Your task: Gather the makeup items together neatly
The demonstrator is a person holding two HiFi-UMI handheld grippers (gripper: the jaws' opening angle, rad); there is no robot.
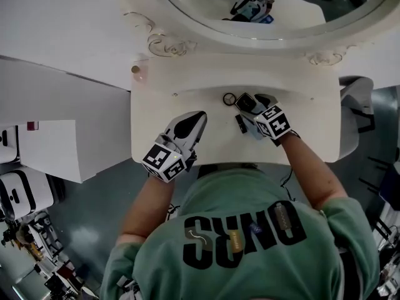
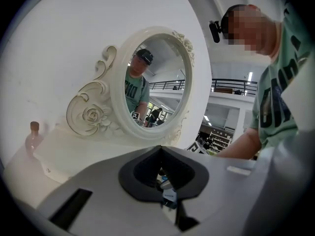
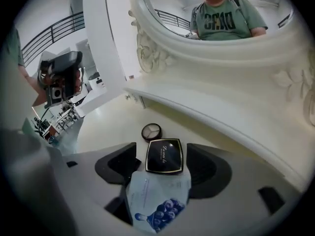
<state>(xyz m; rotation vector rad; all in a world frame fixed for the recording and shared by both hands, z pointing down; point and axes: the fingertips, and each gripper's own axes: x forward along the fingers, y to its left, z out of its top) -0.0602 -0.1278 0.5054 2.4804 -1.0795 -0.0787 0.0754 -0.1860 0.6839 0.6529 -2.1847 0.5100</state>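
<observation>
As only its own view shows, right claw [image 3: 162, 157] gapes around sachet [image 3: 157, 195]; left claw [image 2: 161, 156] closed.

Dressing table [image 1: 187, 99], placed from the square compact [image 3: 164, 156]: round compact [image 3: 151, 132] just left; sachet [image 3: 157, 198] directly before, abutting; mirror [image 3: 221, 14] behind; small bottle [image 1: 135, 69] far left, behind.
</observation>
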